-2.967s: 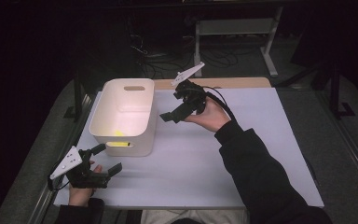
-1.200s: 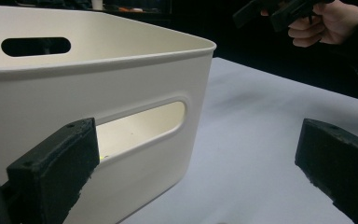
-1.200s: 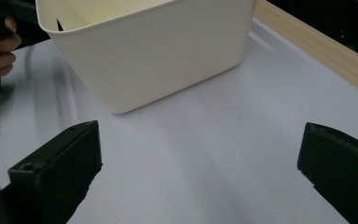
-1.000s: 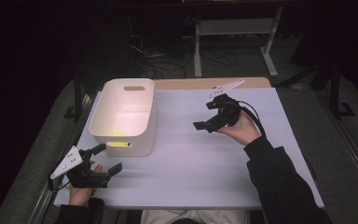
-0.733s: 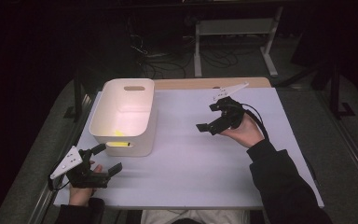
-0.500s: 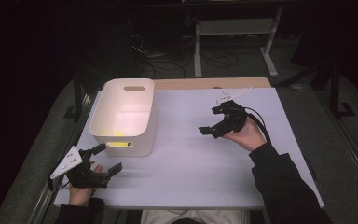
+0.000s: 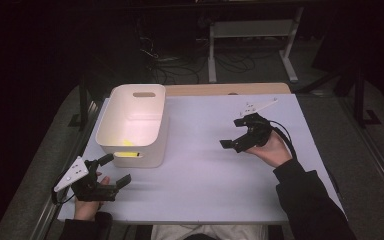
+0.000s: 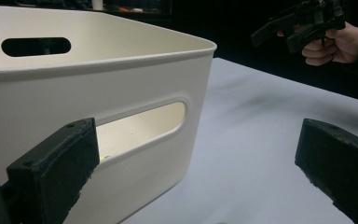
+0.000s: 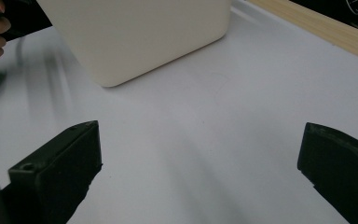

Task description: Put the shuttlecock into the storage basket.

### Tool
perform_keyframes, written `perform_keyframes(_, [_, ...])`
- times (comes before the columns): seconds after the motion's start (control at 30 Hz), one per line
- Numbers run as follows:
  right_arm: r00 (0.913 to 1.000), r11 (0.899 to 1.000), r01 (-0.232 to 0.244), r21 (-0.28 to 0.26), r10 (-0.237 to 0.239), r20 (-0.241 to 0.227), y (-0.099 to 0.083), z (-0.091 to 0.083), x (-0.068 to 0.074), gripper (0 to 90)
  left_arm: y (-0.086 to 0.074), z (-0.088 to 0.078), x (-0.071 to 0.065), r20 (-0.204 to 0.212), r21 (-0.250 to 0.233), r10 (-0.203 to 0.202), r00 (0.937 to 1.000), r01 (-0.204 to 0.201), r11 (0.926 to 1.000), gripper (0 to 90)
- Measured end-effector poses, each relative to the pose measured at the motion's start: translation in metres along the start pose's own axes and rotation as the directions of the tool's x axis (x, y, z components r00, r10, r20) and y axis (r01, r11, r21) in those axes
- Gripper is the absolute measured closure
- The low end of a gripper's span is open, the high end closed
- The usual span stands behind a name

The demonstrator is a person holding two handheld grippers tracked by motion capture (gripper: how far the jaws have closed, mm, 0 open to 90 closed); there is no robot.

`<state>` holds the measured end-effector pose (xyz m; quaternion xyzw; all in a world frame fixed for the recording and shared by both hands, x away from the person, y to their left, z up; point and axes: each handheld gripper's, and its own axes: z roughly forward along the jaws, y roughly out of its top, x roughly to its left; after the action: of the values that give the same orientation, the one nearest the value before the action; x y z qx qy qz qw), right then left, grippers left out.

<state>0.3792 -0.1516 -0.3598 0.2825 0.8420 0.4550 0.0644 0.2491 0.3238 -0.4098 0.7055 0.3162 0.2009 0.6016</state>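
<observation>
Both your claws are wide open and hold nothing. Your left gripper (image 7: 111, 171) rests near the white bin (image 7: 132, 125), maybe ready. Your right gripper (image 7: 234, 133) hovers well apart.

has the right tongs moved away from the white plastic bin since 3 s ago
Yes. The right tongs have moved rightward and nearer the person, away from the white plastic bin, which has stayed put.

So the bin (image 7: 132, 125) sits on the table (image 7: 200, 190), left of middle toward the back. My left gripper (image 7: 111, 172) is just in front of its near corner, and my right gripper (image 7: 236, 132) is well off to its right.
</observation>
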Motion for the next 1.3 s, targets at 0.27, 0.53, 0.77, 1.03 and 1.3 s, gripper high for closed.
perform_keyframes(0.27, [0.9999, 1.0, -0.01, -0.002, 0.01, 0.01, -0.011, -0.005, 0.0, 0.0, 0.0, 0.0, 0.0, 0.001, -0.001, 0.001, 1.0, -0.001, 1.0, 0.0])
perform_keyframes(0.53, [0.9992, 0.999, -0.034, -0.011, 0.034, 0.02, -0.024, -0.013, -0.003, 0.0, 0.0, 0.0, 0.0, 0.002, -0.002, 0.0, 1.0, 0.0, 1.0, 0.0])
perform_keyframes(0.77, [0.9985, 0.999, -0.045, -0.013, 0.046, 0.031, -0.035, -0.019, -0.003, 0.0, 0.0, 0.0, 0.0, 0.002, -0.002, 0.0, 1.0, 0.0, 1.0, 0.0])
perform_keyframes(1.03, [0.9974, 0.998, -0.052, -0.03, 0.054, 0.048, -0.046, -0.027, -0.003, 0.0, 0.0, 0.0, 0.0, 0.002, -0.003, 0.001, 1.0, -0.001, 1.0, 0.0])
perform_keyframes(1.3, [0.9957, 0.997, -0.066, -0.033, 0.068, 0.062, -0.059, -0.033, -0.004, 0.0, 0.0, 0.0, 0.0, 0.002, -0.005, 0.0, 1.0, 0.0, 1.0, 0.0])
